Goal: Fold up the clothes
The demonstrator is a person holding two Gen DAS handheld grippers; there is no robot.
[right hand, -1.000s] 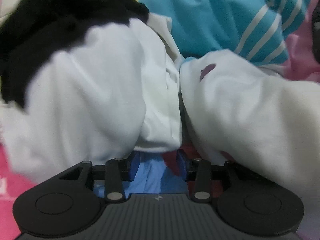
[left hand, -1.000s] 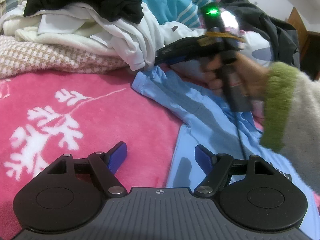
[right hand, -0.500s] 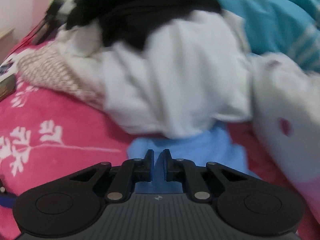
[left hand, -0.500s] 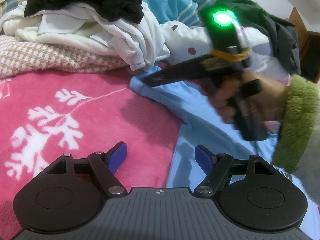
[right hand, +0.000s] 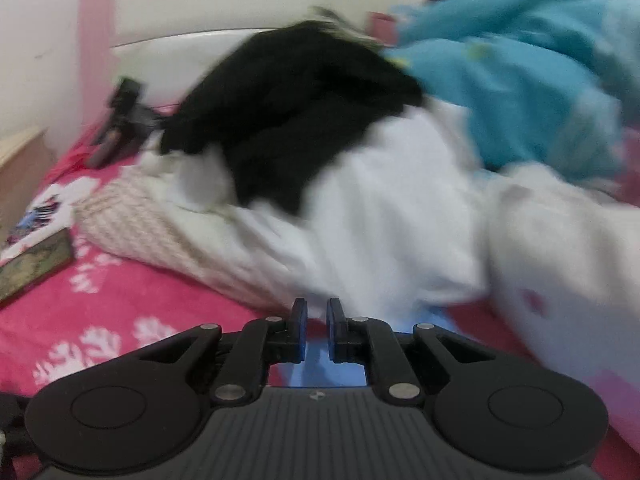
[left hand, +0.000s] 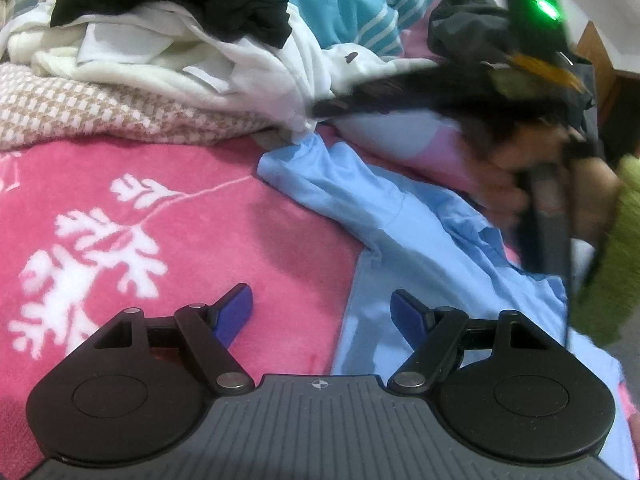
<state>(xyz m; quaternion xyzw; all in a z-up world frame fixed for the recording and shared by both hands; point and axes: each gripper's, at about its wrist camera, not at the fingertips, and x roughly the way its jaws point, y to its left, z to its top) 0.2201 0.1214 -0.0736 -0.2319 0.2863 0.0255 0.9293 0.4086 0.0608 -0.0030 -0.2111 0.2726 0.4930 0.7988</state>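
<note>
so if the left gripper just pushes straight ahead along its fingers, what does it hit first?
Probably the light blue garment where its edge lies on the pink blanket, since the left gripper points downward, jaws open over that edge. The clothes pile lies further back. Depth is uncertain.

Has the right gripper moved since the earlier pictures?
Yes. In the left wrist view the right gripper has pulled back to the right, away from the white clothes pile, its jaws closed.

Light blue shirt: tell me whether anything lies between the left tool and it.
Nothing visible does. The left tool hangs open just above the light blue shirt, whose near edge lies under its right finger. The heap of clothes sits farther back, touching only the shirt's far corner.
</note>
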